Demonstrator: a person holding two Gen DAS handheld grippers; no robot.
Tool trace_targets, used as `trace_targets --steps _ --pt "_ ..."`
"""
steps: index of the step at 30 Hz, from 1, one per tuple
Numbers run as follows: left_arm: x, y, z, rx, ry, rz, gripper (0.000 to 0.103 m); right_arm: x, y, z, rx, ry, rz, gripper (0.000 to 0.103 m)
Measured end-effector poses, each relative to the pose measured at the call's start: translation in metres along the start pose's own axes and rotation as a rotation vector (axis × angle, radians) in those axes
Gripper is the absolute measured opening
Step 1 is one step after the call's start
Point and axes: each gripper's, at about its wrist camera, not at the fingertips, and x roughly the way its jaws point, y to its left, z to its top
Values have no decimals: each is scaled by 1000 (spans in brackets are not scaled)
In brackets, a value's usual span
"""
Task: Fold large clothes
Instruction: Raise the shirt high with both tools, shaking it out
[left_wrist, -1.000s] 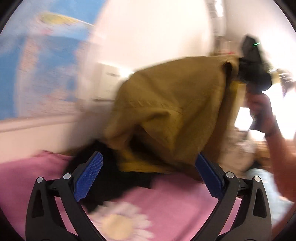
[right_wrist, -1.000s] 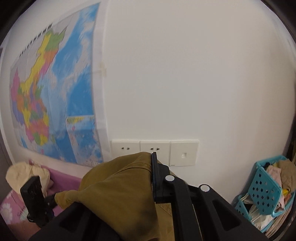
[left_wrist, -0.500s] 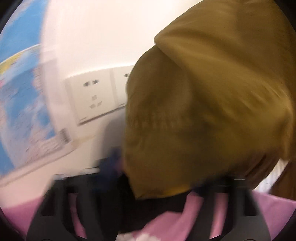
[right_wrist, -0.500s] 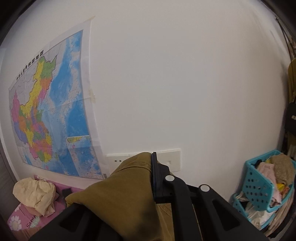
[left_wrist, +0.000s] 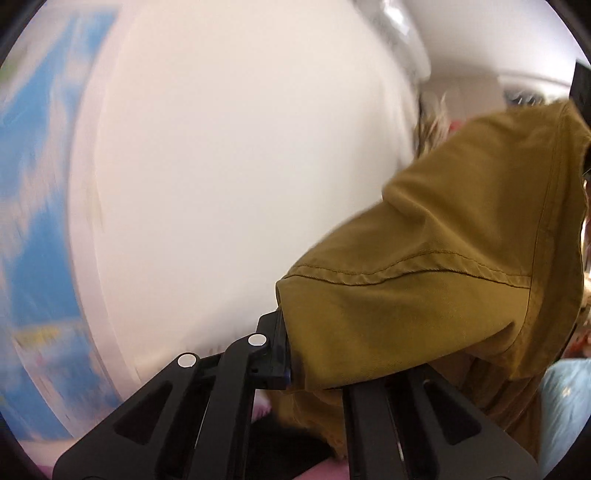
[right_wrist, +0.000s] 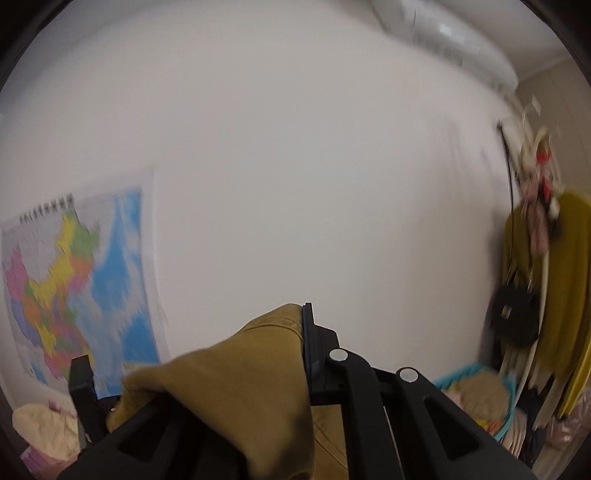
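A mustard-brown garment (left_wrist: 443, 266) hangs in the air in front of a white wall, held up by both grippers. My left gripper (left_wrist: 286, 350) is shut on one edge of it; the cloth drapes over the right finger and hides it. My right gripper (right_wrist: 301, 350) is shut on another part of the same garment (right_wrist: 240, 384), which covers its left finger. The left gripper shows as a dark shape at the lower left of the right wrist view (right_wrist: 83, 398).
A coloured wall map (right_wrist: 74, 291) hangs at the left. A turquoise basket (right_wrist: 476, 398) of clothes stands at the lower right, with hanging clothes and a black bag (right_wrist: 517, 317) above it. An air conditioner (right_wrist: 443, 40) is high on the wall. Pink bedding (left_wrist: 325, 470) lies below.
The left gripper, open a second ago above the pink bedding, has closed on the garment and risen. Both grippers have lifted the garment higher; the views now point up the wall.
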Motion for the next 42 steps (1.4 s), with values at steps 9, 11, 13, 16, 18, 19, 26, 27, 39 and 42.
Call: trace_targets --steps 9,11,13,16,18,19,26,27,39,42 --pt "-188 -36 65 140 -175 134 6 -125 54 41 -113 -133 120 2" --pt "-228 -39 63 167 -178 173 6 -146 65 35 -123 -135 172 2" --pt "-269 -34 65 174 -160 221 6 -166 73 24 -104 -112 275 2" --pt "-336 -50 64 197 -97 295 6 -183 88 8 -95 -74 371 2" --pt "-372 -67 54 243 -93 370 6 -197 99 0 -105 -64 439 2" --pt "-384 -69 51 251 -80 412 6 -203 105 -3 -108 -55 475 2" --pt "-462 -93 24 246 8 582 8 -198 136 -29 -111 -9 642 3" --pt "-457 -84 20 221 27 587 8 -184 142 -36 -100 12 649 3" --pt "-282 154 -151 -221 561 683 8 88 243 -203 -70 590 553 3" --pt "-249 195 -200 -298 654 699 8 136 269 -251 -133 686 505 3"
